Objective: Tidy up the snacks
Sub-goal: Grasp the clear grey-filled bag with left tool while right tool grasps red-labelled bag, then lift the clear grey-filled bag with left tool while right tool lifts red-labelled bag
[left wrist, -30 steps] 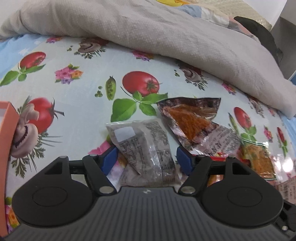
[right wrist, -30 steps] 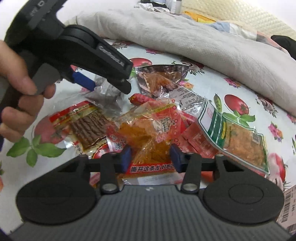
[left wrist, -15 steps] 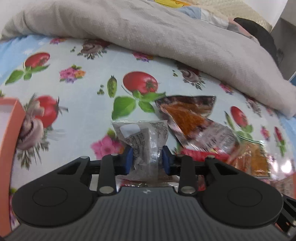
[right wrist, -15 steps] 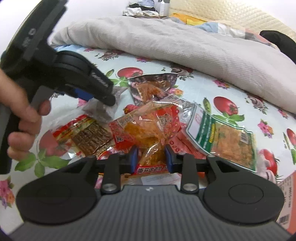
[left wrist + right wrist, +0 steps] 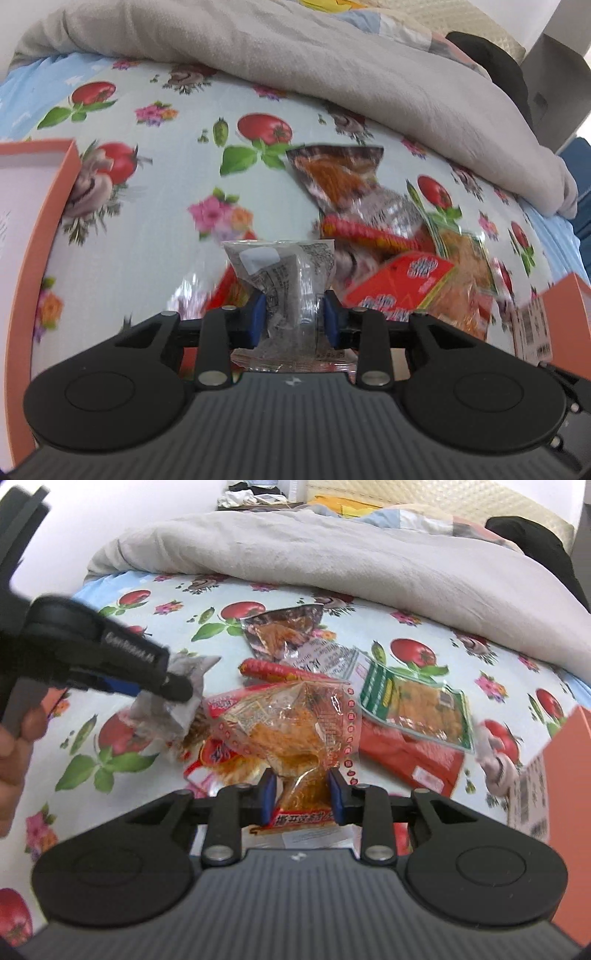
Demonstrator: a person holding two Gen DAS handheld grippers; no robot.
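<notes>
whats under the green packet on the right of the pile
A flat red packet lies under the green packet, sticking out along its near edge. A clear printed wrapper sits at its far corner. How far either runs beneath is hidden.

To your left, the flowered sheet [image 5: 155, 206] lies bare between the snack pile [image 5: 388, 236] and the orange box [image 5: 40, 236], so a claw can pass there. The box wall blocks the far left edge. Beyond, the grey blanket [image 5: 295, 62] ridges up along the whole back of the bed. On your right, a second orange box [image 5: 565, 760] closes that side, just beside the green-labelled packet [image 5: 417, 701]. The left claw [image 5: 177, 686] hangs over the pile's left edge
</notes>
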